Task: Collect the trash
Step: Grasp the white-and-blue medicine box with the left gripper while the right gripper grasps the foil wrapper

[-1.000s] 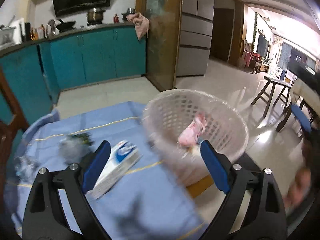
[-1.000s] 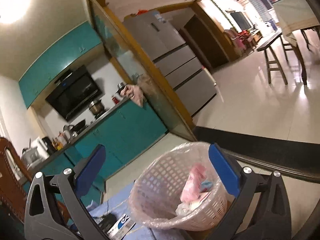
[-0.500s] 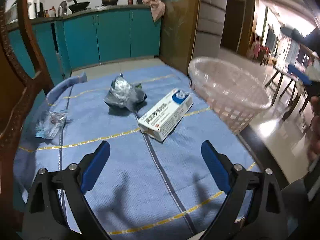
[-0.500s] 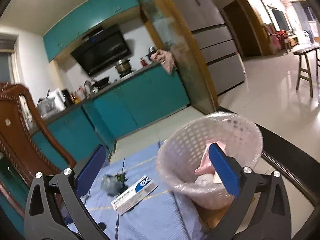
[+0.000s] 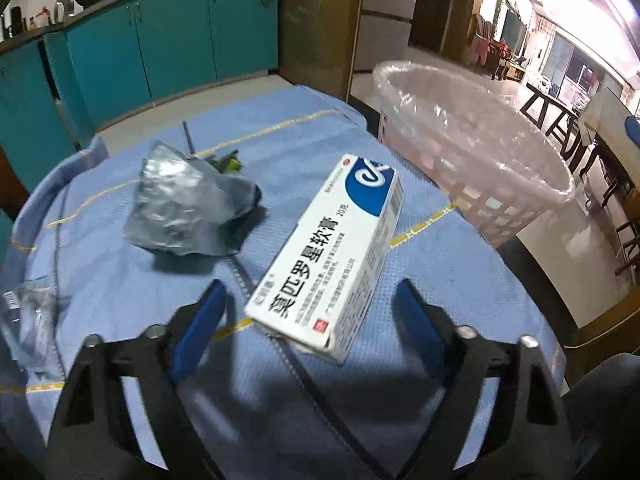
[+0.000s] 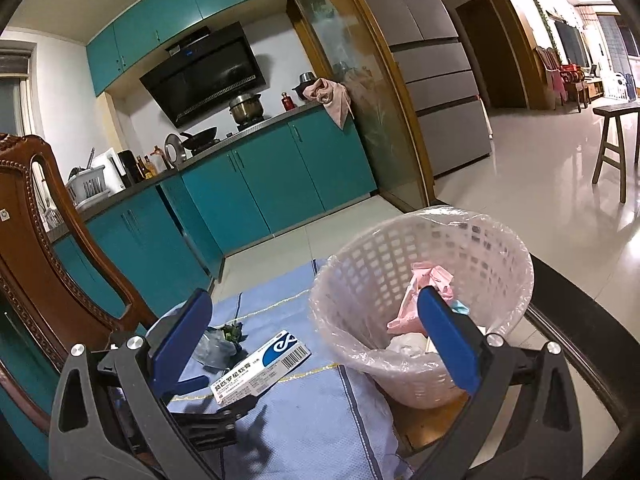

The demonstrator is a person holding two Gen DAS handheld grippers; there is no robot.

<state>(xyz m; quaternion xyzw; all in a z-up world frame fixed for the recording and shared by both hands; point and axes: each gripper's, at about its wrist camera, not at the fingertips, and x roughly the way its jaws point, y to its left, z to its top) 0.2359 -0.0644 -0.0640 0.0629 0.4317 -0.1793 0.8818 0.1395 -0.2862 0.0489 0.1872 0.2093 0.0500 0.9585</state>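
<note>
Your left gripper (image 5: 308, 322) has dropped toward the blue cloth (image 5: 120, 288); its jaws are closing, one medicine box (image 5: 332, 252) between them, untouched, beside one basket (image 5: 472, 160). Your right gripper (image 6: 316, 340) gapes empty. One crumpled wrapper (image 5: 180, 204) lies beyond.

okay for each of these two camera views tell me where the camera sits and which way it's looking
Left wrist: on the left gripper, tilted steeply down at the box on the blue cloth; its jaws are closing, not yet touching the box.
Right wrist: on the right gripper, aimed nearly level over the basket toward the kitchen; its jaws stand open and empty.
Shared: box, basket, cloth, crumpled bag; the right view also catches the left gripper near the box.
</note>
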